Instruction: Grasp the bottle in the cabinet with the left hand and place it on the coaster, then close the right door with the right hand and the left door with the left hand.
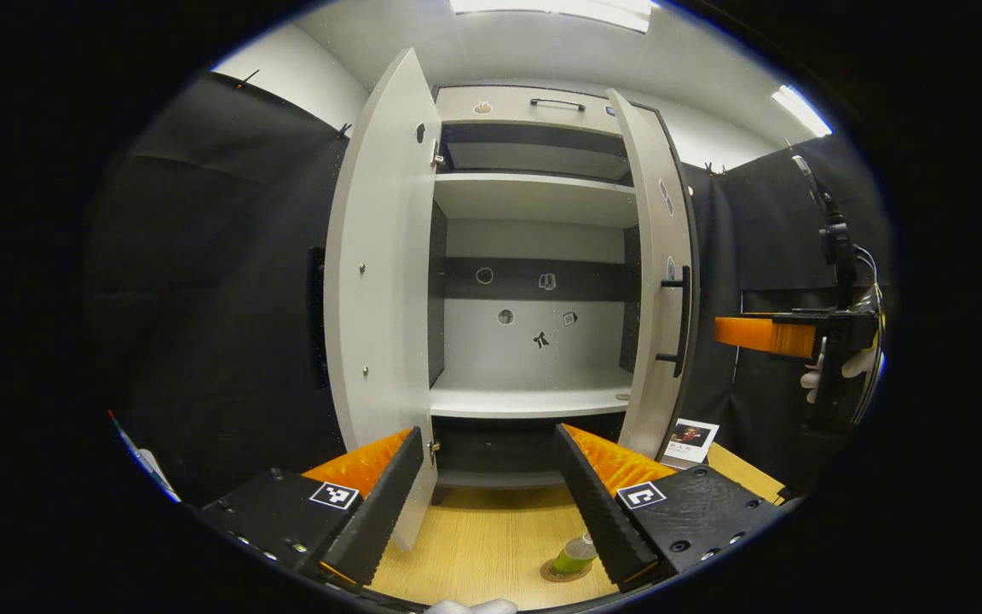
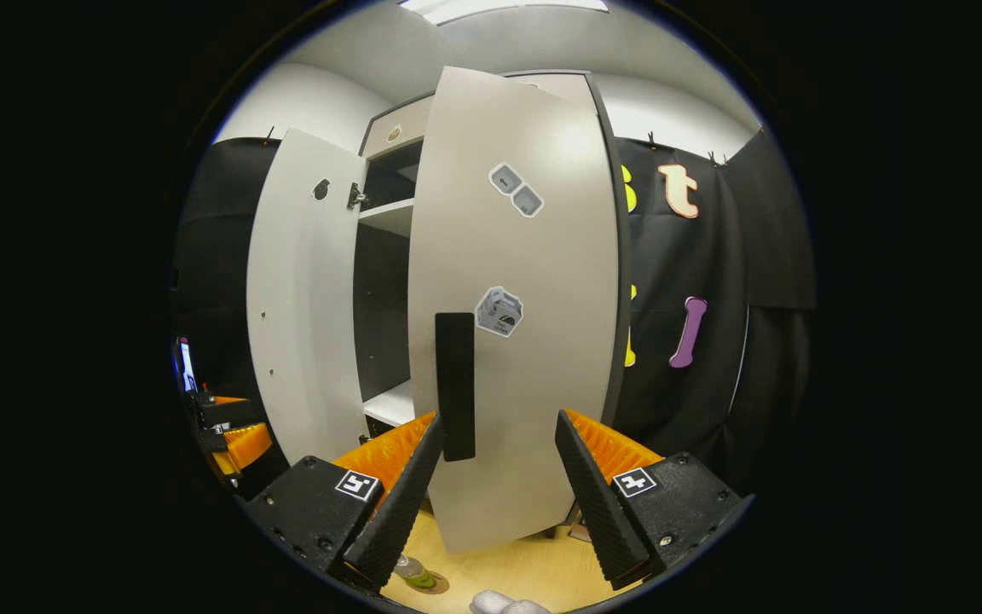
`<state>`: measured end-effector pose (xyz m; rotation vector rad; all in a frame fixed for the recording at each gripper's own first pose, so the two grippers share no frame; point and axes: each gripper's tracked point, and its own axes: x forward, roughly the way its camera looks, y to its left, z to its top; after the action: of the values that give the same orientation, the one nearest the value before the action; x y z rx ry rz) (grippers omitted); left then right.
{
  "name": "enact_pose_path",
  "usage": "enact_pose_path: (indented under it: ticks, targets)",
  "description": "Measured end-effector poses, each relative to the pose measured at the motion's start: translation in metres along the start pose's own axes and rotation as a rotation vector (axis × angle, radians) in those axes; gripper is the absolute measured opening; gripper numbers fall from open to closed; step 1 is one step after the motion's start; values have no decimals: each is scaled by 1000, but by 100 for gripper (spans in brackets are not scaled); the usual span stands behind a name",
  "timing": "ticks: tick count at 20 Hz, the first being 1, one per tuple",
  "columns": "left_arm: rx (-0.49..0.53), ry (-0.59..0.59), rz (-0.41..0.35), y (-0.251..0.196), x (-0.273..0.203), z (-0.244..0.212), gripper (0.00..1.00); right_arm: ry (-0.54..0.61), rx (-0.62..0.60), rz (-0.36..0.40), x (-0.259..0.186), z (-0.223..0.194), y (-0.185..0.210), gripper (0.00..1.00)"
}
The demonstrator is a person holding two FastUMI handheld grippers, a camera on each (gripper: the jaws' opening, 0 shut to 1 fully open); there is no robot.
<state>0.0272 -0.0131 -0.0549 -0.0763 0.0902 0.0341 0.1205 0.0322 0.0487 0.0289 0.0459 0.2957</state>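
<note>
Cabinet (image 1: pixel 534 256): tall, pale grey, standing on a wooden table (image 1: pixel 491 546), shelves bare, both doors swung out.

Left door (image 1: pixel 380 281): wide open, its inner face toward the left gripper view. Seen likewise in the right gripper view (image 2: pixel 299 298).

Right door (image 1: pixel 657 281): partly open, edge-on in the left gripper view, dark handle (image 1: pixel 680 320) on its outer face. In the right gripper view the outer face of this door (image 2: pixel 525 298) stands close ahead, with stickers on it and the handle (image 2: pixel 455 385) between the fingers' line of sight.

Right gripper (image 2: pixel 495 486): fingers spread, nothing between them; whether a finger touches the door, cannot tell. From the left gripper view it (image 1: pixel 764 335) hangs just beside the right door's outer side, held by a gloved hand (image 1: pixel 832 367).

Left gripper (image 1: pixel 487 495): fingers spread, empty, raised above the table before the cabinet.

Bottle (image 1: pixel 574 554): small, green contents, upright on the round coaster (image 1: pixel 555 573) on the table, below the left gripper's right finger. In the right gripper view, bottle (image 2: pixel 413 570) at the lower edge.
</note>
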Motion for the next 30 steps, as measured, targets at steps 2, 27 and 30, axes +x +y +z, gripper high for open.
enact_pose_path:
  ticks: [2,27,30]
  targets:
    - [8,-7,-20,5,1,1,94,4,10,-22,-8,-5,4,82]
    - [138,-102,264,230,60,65,94,141,18,-137,-93,-80,45,82]
    - [117,-115,253,233,78,77,94,151,28,-146,-98,-85,43,82]
